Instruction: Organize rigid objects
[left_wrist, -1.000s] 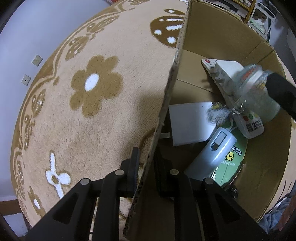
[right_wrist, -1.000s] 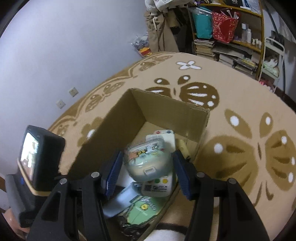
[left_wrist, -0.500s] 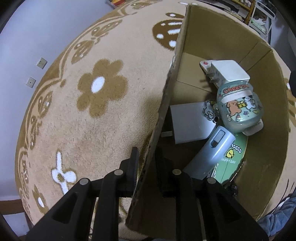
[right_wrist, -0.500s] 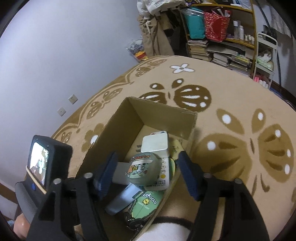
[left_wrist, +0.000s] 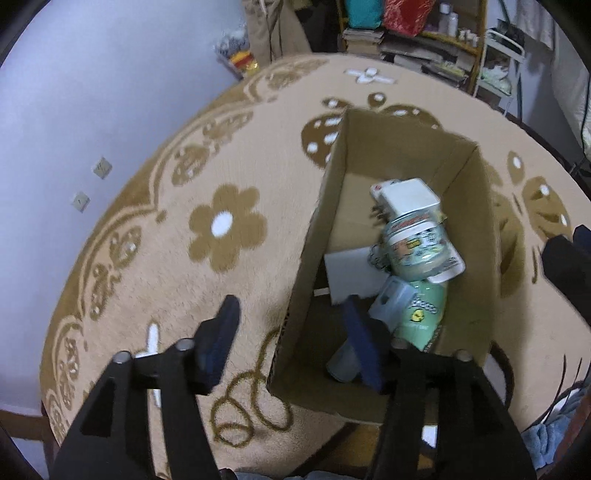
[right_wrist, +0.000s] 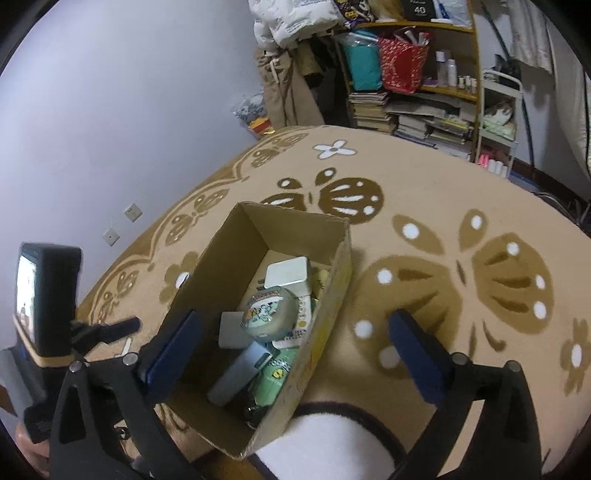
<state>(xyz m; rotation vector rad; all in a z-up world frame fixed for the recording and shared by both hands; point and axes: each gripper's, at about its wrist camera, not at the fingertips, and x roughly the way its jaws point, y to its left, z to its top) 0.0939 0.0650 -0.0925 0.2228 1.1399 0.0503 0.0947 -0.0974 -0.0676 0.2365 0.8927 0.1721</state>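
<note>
Open cardboard box (left_wrist: 476, 258) of small rigid items, on the rug at centre frame.

Inside, a round clear tub (left_wrist: 419, 245) with a cartoon label lies tilted on the pile, its lid toward the far wall. Just behind it sits a white rectangular block (left_wrist: 410, 197), resting on a white remote (right_wrist: 301, 317) with coloured buttons. At left of the tub lies a flat white slab (left_wrist: 349, 271); nearer the camera, a grey-blue device (right_wrist: 240, 373) beside a mint-green case (left_wrist: 421, 317) with a yellow chick print.

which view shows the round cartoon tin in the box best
The right wrist view: the round cartoon tin is sharp, its printed lid facing the camera. The left wrist view shows it larger but motion-blurred, atop the cardboard box's contents.
</note>
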